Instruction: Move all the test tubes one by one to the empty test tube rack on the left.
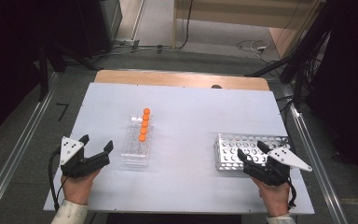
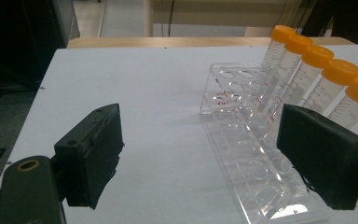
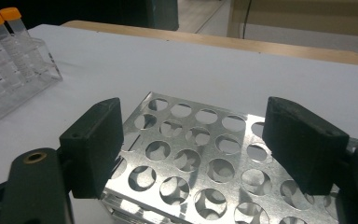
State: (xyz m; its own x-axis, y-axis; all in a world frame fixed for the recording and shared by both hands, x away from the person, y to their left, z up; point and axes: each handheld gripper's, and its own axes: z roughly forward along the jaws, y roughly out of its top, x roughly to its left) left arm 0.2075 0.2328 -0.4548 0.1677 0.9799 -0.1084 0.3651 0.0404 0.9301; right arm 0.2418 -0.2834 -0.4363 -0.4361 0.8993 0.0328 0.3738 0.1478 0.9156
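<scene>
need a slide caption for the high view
Open left gripper beside a clear plastic rack of five orange-capped tubes; open right gripper over a perforated metal rack.

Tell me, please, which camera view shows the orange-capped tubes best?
The left gripper view: the orange-capped tubes stand close, five in a row in the clear rack, printed scales visible. The high view shows them small, mostly caps; the right gripper view catches two caps at its left edge.
</scene>
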